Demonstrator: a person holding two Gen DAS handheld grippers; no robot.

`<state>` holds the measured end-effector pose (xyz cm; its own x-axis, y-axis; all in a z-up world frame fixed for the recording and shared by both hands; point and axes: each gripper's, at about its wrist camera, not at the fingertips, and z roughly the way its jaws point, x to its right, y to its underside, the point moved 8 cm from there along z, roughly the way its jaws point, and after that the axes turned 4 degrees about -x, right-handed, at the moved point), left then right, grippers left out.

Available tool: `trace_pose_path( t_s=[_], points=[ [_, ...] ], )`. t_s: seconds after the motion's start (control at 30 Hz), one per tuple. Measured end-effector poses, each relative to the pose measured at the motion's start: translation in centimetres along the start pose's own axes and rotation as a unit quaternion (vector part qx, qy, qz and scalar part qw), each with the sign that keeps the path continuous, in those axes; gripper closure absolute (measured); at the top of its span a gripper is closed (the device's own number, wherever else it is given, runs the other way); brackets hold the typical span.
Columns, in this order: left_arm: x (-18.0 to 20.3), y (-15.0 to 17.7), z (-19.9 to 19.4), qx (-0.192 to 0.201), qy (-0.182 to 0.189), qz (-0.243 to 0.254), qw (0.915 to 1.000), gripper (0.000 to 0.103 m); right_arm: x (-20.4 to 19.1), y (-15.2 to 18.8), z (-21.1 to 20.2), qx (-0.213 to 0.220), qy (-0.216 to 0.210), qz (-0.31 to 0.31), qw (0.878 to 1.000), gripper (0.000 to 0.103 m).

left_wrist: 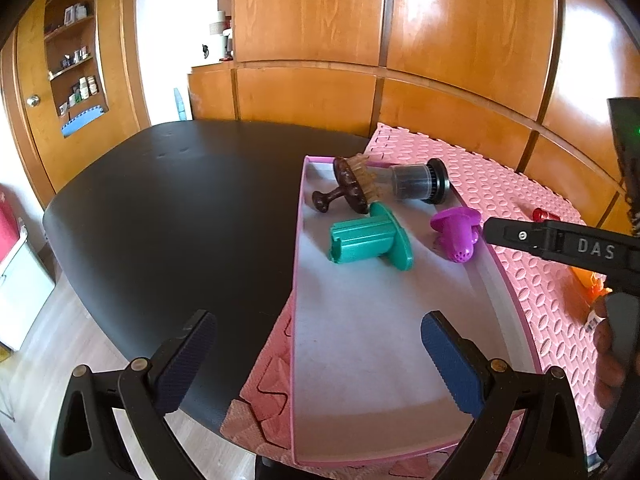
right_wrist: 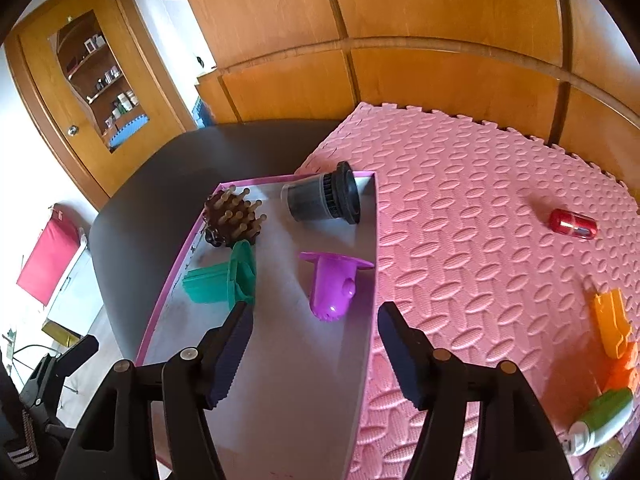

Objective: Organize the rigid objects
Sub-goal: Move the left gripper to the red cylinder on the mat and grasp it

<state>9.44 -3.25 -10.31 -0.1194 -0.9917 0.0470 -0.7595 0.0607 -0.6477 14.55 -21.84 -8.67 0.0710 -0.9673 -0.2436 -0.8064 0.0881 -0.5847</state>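
A shallow pink-rimmed tray (left_wrist: 298, 280) (right_wrist: 168, 292) lies on a pink foam mat (right_wrist: 480, 208). In it lie a brown wooden brush (left_wrist: 352, 188) (right_wrist: 232, 216), a dark cylindrical filter (left_wrist: 420, 180) (right_wrist: 320, 200), a green plastic piece (left_wrist: 368, 240) (right_wrist: 224, 280) and a purple plastic piece (left_wrist: 458, 232) (right_wrist: 332, 284). My left gripper (left_wrist: 316, 364) is open and empty over the tray's near end. My right gripper (right_wrist: 312, 356) is open and empty just above the purple piece; it also shows in the left wrist view (left_wrist: 492, 232).
On the mat right of the tray lie a red capsule-shaped object (right_wrist: 572, 224), an orange plastic object (right_wrist: 616, 336) and a green and white object (right_wrist: 600, 420). The mat sits on a black table (left_wrist: 180, 208). Wooden cabinets (left_wrist: 400, 40) stand behind.
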Motion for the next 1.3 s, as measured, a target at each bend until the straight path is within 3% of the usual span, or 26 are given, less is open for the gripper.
trace_pose_path(
  t_s=[0.37, 0.47, 0.57, 0.67, 0.9, 1.07, 1.3],
  points=[
    [2.5, -0.8, -1.0, 0.003, 0.042, 0.015, 0.999, 0.0, 5.1, 0.7, -4.3, 0.033, 0.025, 0.039, 0.998, 0.037],
    [3.4, -1.8, -1.6, 0.017, 0.053, 0.018, 0.9983, 0.0, 8.5, 1.4, -5.9, 0.039, 0.053, 0.056, 0.996, 0.037],
    [4.6, -2.4, -1.3, 0.002, 0.075, 0.02, 0.997, 0.0, 12.4, 2.1, -7.4, 0.043, 0.082, 0.079, 0.993, 0.037],
    [6.1, -3.1, -1.3, 0.0, 0.09, 0.03, 0.9954, 0.0, 17.1, 2.9, -9.3, 0.052, 0.119, 0.114, 0.985, 0.037],
    [12.1, -6.0, -1.7, -0.003, 0.145, 0.057, 0.9878, 0.0, 26.1, 5.2, -12.5, 0.08, 0.158, 0.202, 0.963, 0.036],
    [17.4, -7.2, 0.1, -0.039, 0.17, 0.077, 0.9816, 0.0, 30.3, 7.4, -12.7, 0.089, 0.145, 0.282, 0.944, 0.036],
    [25.0, -8.2, 4.3, -0.095, 0.189, 0.089, 0.9733, 0.0, 31.6, 7.6, -13.6, 0.106, 0.105, 0.322, 0.935, 0.036]
  ],
)
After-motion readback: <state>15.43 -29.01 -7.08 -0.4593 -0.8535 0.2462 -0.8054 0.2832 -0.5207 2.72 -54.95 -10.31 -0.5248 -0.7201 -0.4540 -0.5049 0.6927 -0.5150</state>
